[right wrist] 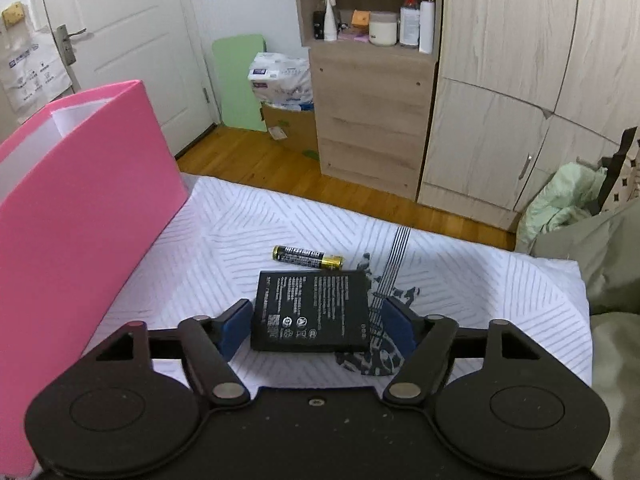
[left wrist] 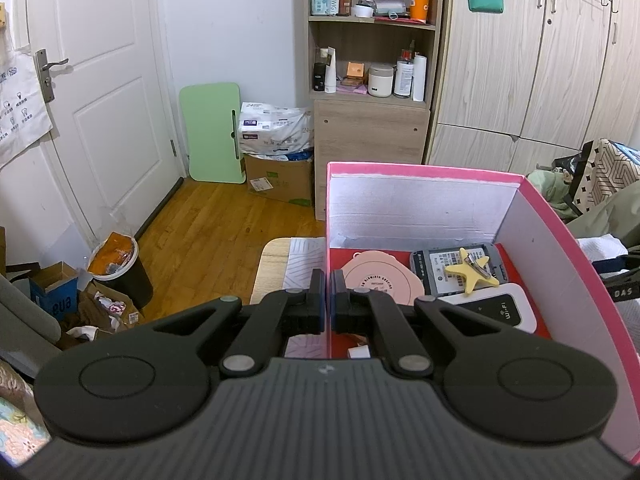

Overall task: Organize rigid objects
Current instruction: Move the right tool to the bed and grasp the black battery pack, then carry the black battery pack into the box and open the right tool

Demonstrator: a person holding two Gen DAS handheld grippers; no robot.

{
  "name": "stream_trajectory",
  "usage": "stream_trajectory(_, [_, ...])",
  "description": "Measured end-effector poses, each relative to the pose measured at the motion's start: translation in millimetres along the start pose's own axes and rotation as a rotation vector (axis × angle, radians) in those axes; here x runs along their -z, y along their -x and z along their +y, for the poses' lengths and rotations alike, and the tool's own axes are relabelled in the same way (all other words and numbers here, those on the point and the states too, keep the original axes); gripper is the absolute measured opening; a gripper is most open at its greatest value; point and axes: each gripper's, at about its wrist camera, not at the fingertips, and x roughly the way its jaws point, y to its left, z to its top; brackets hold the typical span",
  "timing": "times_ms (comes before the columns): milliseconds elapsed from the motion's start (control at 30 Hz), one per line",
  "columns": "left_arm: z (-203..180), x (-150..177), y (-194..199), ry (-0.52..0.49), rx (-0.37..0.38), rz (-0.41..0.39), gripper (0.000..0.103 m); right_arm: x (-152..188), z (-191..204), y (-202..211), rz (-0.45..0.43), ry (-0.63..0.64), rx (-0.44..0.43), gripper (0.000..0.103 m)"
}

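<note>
Left gripper (left wrist: 328,300) first: its blue-padded jaws are pressed together on the near wall of the tall pink cardboard box (left wrist: 552,236), one jaw outside, one inside, pinching the rim. Just beyond the inner jaw, on the box's red floor, lies a round pale-pink lid (left wrist: 380,284); further right sit a grey flat device with a printed label (left wrist: 436,272) and a yellow star-shaped clip (left wrist: 468,274) resting on top of it, with a white pocket Wi-Fi router (left wrist: 496,310) nearer the gripper's right side.

Over to the right gripper (right wrist: 316,330): jaws spread wide, straddling a flat black rectangular battery pack (right wrist: 312,312) that lies on the white line-patterned cloth (right wrist: 240,240). The left pad sits just beside the pack's edge, the right pad stands a little clear, so nothing is squeezed. Just past the pack's far edge lies a black-and-gold cylindrical battery (right wrist: 308,257). The pink box rises to the left of these jaws.
</note>
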Motion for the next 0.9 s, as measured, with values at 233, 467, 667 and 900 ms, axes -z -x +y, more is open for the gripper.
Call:
stream_trajectory(233, [0,0,0,0.004,0.004,0.000,0.002,4,9,1,-0.041,0.002,0.038,0.069])
stream_trajectory(467, [-1,1,0,0.006,0.006,0.000,0.002,7,13,11,-0.023,-0.045,0.039,0.068])
stream_trajectory(667, [-2,0,0,-0.006,0.000,0.004,0.002,14,30,38,-0.058,-0.023,0.019,0.068])
stream_trajectory(900, [-3,-6,-4,-0.048,-0.004,0.068,0.002,8,57,84,-0.127,0.023,-0.033,0.068])
